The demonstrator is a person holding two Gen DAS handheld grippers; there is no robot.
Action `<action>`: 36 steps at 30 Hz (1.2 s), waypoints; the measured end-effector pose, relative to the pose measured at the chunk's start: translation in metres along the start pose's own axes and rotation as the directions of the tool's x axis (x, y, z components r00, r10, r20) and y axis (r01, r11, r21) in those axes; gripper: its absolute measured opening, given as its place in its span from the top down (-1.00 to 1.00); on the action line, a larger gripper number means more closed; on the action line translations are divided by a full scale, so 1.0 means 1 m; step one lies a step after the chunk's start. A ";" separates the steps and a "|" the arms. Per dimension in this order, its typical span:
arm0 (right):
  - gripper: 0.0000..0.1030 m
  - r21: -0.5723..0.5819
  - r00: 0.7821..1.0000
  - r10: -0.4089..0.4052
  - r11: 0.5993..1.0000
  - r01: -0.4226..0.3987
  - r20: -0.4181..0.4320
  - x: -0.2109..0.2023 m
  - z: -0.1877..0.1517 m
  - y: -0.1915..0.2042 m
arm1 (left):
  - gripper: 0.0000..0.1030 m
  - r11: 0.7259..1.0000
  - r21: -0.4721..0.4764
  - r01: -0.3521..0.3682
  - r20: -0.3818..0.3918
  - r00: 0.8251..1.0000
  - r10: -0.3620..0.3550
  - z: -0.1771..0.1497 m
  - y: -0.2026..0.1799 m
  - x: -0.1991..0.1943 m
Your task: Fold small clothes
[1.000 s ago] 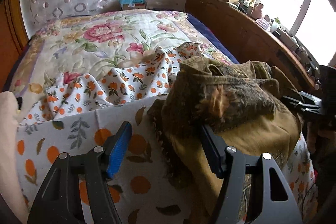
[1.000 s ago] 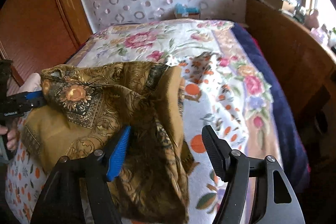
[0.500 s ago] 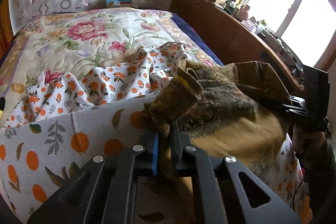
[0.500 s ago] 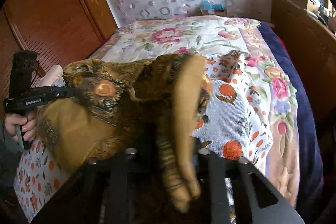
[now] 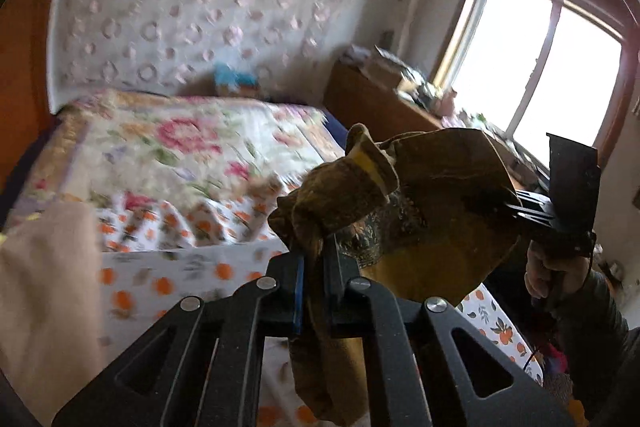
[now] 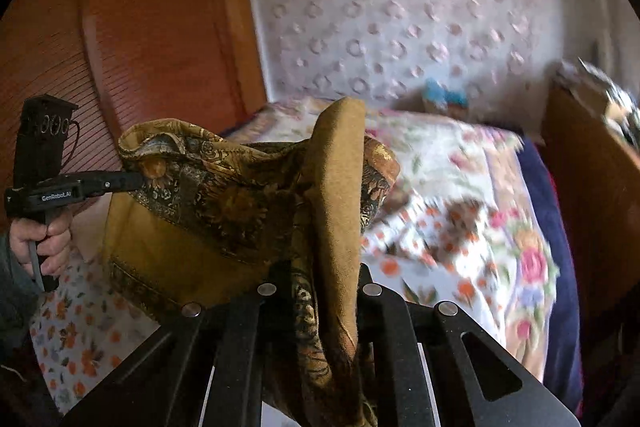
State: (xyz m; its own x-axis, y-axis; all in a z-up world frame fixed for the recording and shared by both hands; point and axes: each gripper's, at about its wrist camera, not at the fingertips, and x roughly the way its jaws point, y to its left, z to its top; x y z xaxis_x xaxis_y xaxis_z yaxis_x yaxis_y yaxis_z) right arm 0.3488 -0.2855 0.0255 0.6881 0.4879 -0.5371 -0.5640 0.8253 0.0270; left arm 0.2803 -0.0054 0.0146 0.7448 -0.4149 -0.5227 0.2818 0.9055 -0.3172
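Note:
A mustard-brown patterned garment [image 5: 436,227] hangs in the air between both grippers, above the bed. My left gripper [image 5: 314,267] is shut on one bunched edge of it. My right gripper [image 6: 320,287] is shut on another edge, with the cloth [image 6: 224,211] draped over its fingers. In the left wrist view the right gripper [image 5: 516,207] pinches the garment's far side. In the right wrist view the left gripper [image 6: 132,181] pinches the far corner.
The bed has a floral quilt [image 5: 168,147] and an orange-print white cloth [image 5: 192,267] on it. A beige item [image 5: 44,291] lies at the left. A wooden cabinet [image 5: 372,95] stands right of the bed under a window [image 5: 540,67]; a wooden wardrobe [image 6: 132,39] stands left.
Both grippers shut on the garment and lifted it off the bed. It now hangs stretched between them, and both views have tilted upward.

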 end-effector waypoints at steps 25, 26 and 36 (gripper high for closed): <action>0.74 -0.511 0.936 0.286 0.784 -0.353 -0.208 0.233 0.158 0.284 | 0.86 0.835 -0.316 -0.450 -0.039 0.886 0.462 -0.140 0.174 -0.130; 0.70 -0.505 0.938 0.282 0.790 -0.347 -0.204 0.238 0.161 0.283 | 0.85 0.833 -0.321 -0.451 -0.048 0.886 0.462 -0.142 0.176 -0.127; -0.15 -0.383 0.973 0.197 0.895 -0.229 -0.120 0.231 0.124 0.291 | 0.76 0.832 -0.295 -0.469 -0.050 0.877 0.477 -0.150 0.173 -0.146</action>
State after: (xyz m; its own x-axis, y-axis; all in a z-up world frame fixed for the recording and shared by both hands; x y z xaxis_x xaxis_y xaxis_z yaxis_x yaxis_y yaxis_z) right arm 0.4002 0.1028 0.0140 0.5032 0.6033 -0.6187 -0.8371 0.5182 -0.1756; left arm 0.1300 0.1985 -0.0829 0.7575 0.0636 -0.6497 -0.2935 0.9222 -0.2519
